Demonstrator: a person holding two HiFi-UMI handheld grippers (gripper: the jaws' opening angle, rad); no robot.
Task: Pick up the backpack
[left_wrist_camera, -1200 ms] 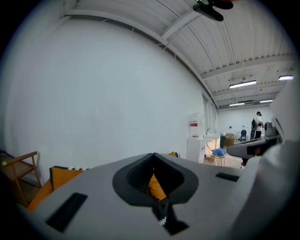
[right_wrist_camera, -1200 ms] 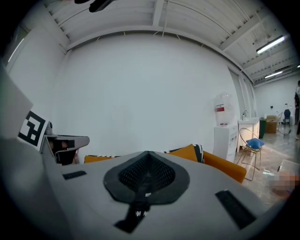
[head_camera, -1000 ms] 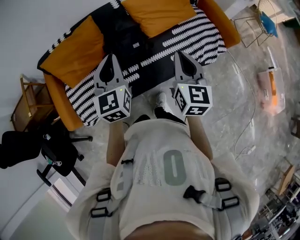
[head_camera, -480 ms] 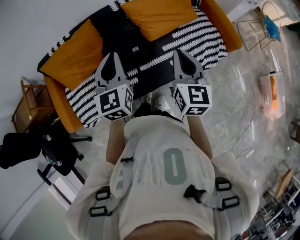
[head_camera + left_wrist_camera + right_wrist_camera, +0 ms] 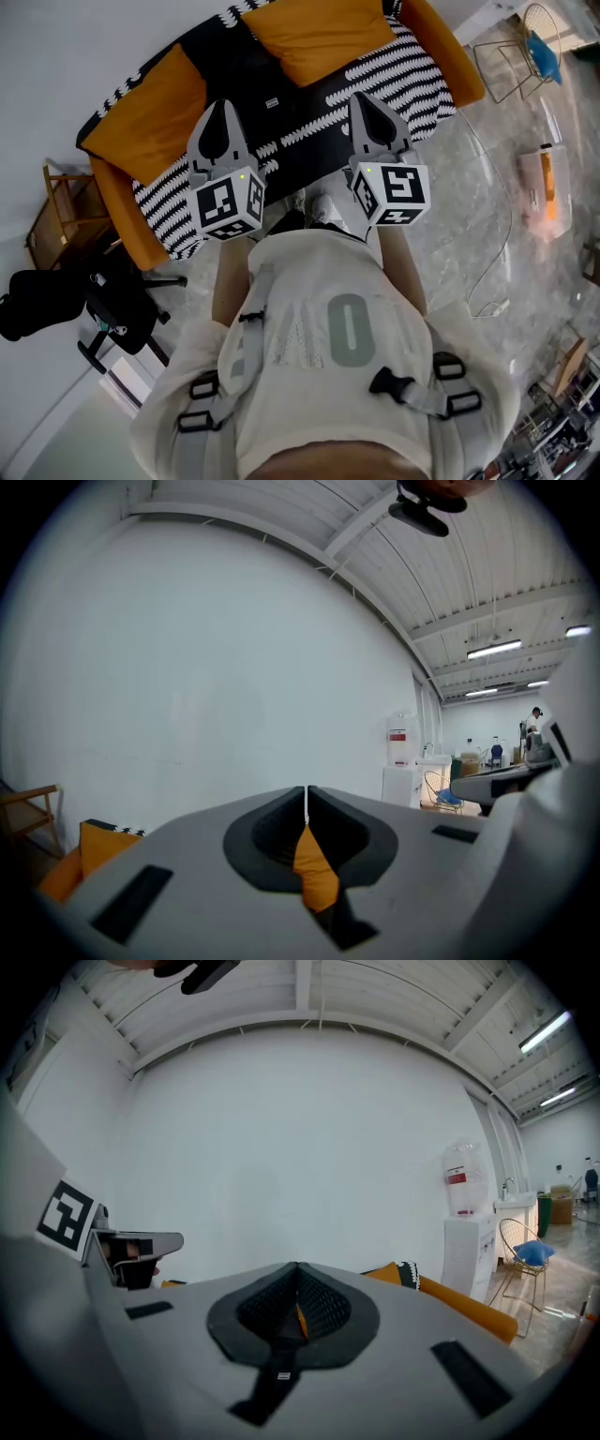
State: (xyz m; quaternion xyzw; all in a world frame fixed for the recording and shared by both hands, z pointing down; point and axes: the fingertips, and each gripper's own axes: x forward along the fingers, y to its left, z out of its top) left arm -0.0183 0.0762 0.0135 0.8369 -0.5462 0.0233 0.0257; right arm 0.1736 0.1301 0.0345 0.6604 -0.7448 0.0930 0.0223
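**Operator:** Which step am I on?

**Guide:** The approach, I'd say. Nearest you, your left gripper [image 5: 222, 108] and right gripper [image 5: 362, 98] are both clenched and empty, held out side by side.

**Operator:** Where's the bag?

**Guide:** Just past the tips, what looks to be the black fabric backpack [image 5: 246, 66] lies flat on the orange sofa [image 5: 112, 202]. It rests on a black-and-white patterned blanket [image 5: 394, 66], between two orange cushions [image 5: 155, 103]. Neither gripper touches it.

**Operator:** Next move?

**Guide:** Probably release one gripper, reach forward and down, and close on a strap rather than a slack panel.
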